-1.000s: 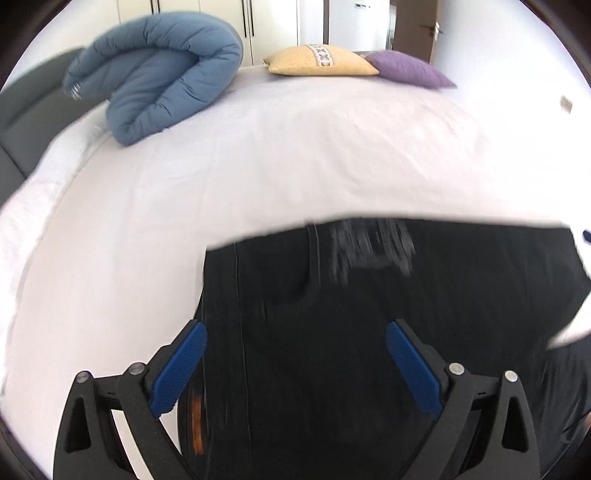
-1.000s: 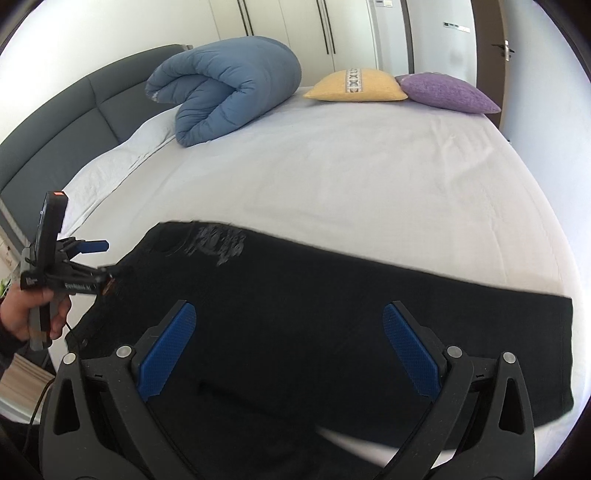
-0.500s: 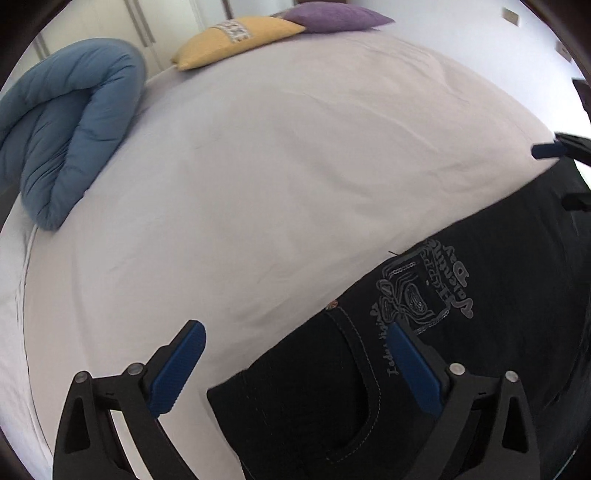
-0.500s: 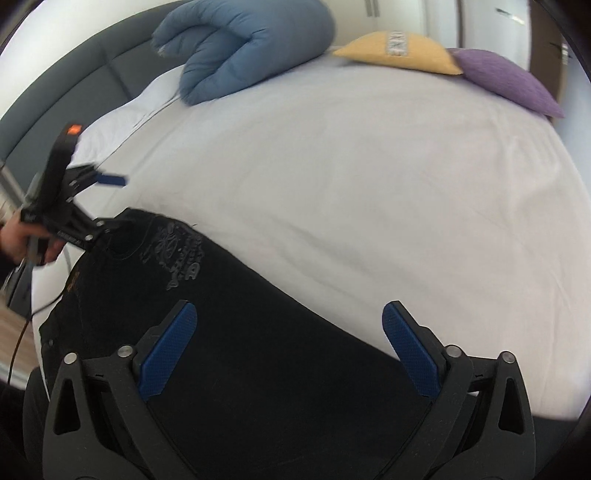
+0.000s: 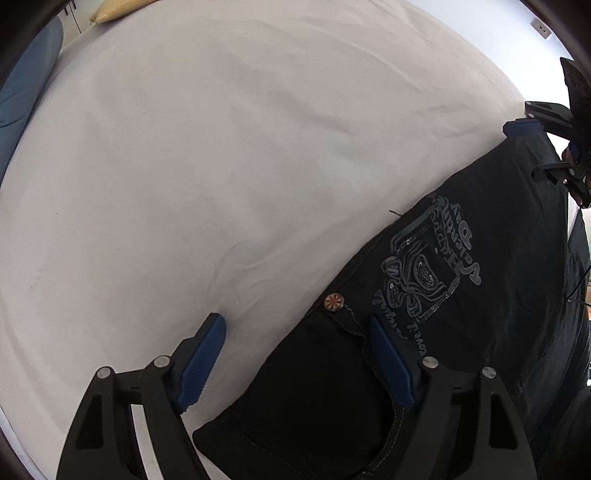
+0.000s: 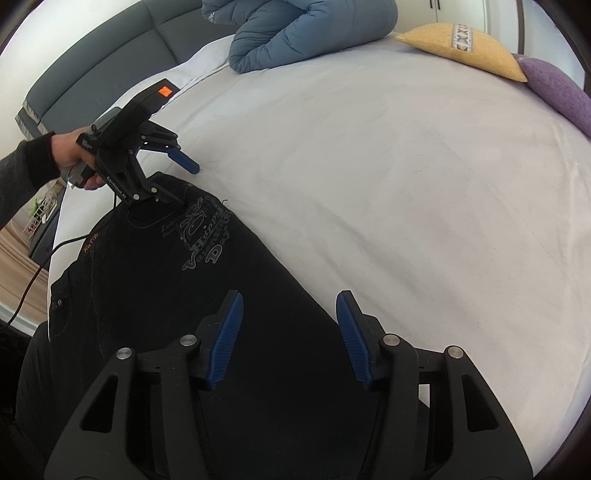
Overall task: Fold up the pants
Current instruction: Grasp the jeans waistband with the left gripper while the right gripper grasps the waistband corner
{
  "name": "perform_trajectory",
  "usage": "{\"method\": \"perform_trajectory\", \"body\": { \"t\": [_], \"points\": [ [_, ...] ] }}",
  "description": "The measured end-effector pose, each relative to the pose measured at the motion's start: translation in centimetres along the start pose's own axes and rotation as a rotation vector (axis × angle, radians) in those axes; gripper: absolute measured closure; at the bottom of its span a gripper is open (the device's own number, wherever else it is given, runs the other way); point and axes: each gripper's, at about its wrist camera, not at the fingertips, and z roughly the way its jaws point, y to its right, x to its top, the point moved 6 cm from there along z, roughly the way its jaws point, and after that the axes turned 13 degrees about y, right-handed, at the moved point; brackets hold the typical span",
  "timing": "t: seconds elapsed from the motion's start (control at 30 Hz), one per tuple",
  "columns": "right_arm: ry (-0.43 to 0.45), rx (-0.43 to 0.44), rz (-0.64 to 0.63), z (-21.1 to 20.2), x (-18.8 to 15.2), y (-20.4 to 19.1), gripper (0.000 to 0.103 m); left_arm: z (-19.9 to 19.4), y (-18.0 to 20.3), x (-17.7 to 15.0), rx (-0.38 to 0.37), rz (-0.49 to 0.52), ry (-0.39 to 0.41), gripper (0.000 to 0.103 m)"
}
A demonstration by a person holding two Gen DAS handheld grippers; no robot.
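Two grippers over black pants [image 6: 155, 280] spread along the near edge of the bed [image 6: 369, 166], on its white sheet.

Far left in the right wrist view: a person's hand [image 6: 72, 157] w/ dark sleeve holds the left gripper [image 6: 186, 182] at the waist end of the pants, near the bed's left edge. Its jaws have just been closing but are still apart; one blue finger [image 6: 184, 160] is over bare sheet just past the pants' edge, the other is down on the fabric, and the waistband edge lies between them. In the left wrist view the gripper [image 5: 295, 358] straddles that edge, a copper button [image 5: 333, 301] just ahead of it. No pinch seen yet.

Grey printed logo [image 6: 205, 236] sits next to the waist, btwn the two grippers.

Right gripper [image 6: 288, 339] is further along the leg: jaws have just been closing, now about half apart, left finger over black fabric, right finger over the sheet, pants' far edge running btwn them. Can't tell if the pads touch cloth.

Far side of bed: blue duvet [image 6: 306, 33] rolled up near the grey headboard [image 6: 92, 62], then yellow pillow [image 6: 461, 48], then purple pillow [image 6: 557, 88] at the far right corner.
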Motion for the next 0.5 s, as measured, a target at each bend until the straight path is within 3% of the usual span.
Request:
{"method": "perform_trajectory", "body": {
  "t": [0.1, 0.13, 0.17, 0.3, 0.47, 0.5],
  "points": [
    [0.001, 0.008, -0.023, -0.4, 0.2, -1.1, 0.052, -0.3, -0.4, 0.2, -0.048, -0.036, -0.004, 0.056],
    [0.002, 0.013, -0.038, -0.3, 0.5, -1.5, 0.052, -0.5, -0.2, 0.1, -0.062, -0.042, 0.002, 0.078],
    [0.003, 0.013, -0.053, 0.0, 0.6, -1.8, 0.056, -0.9, 0.2, 0.0, -0.072, -0.045, 0.011, 0.087],
    [-0.021, 0.017, -0.107, 0.6, 1.3, -3.2, 0.058, -2.8, 1.4, -0.7, -0.029, -0.031, 0.082, 0.092],
    [-0.045, 0.034, -0.176, 1.4, 2.1, -4.8, 0.058, -7.3, 4.3, -2.2, 0.049, 0.070, 0.204, 0.096],
    [-0.048, 0.041, -0.187, 1.6, 2.3, -5.1, 0.058, -8.3, 6.7, -3.3, 0.065, 0.092, 0.220, 0.096]
  ]
}}
